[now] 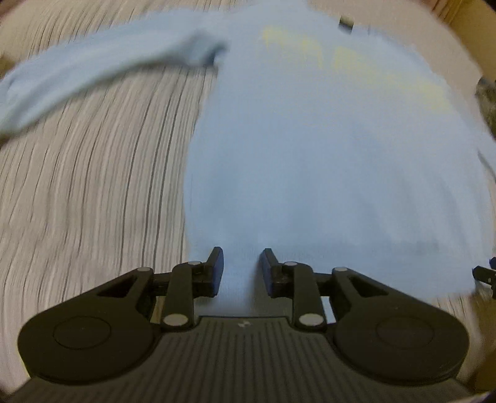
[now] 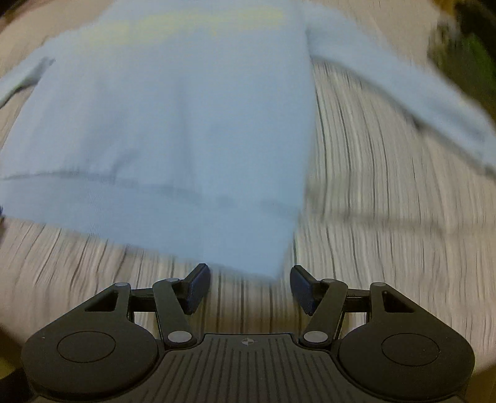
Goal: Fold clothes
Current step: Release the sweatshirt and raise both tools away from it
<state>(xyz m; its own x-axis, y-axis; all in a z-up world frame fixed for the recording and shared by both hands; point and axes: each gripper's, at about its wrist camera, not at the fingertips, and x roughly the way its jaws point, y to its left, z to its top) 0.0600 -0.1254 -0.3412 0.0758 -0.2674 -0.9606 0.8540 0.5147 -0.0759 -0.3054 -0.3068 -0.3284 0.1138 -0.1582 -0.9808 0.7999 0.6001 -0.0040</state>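
A light blue long-sleeved sweater (image 1: 310,155) lies flat on a striped sheet, with a faint yellow print (image 1: 356,62) near its far end. One sleeve (image 1: 93,71) stretches out to the left. My left gripper (image 1: 242,252) points down over the near hem by the left corner. Its jaws stand a little apart, with blue cloth showing in the gap and neither pad pressing it. In the right wrist view the sweater (image 2: 170,124) fills the upper left and its other sleeve (image 2: 403,93) runs off right. My right gripper (image 2: 249,269) is open over the sheet, just short of the hem's right corner.
The grey-and-white striped sheet (image 1: 93,186) (image 2: 387,217) surrounds the sweater. A small dark object (image 1: 345,22) lies by the far end of the sweater. Blurred dark and green things (image 2: 471,55) sit at the far right. Both views are smeared by motion.
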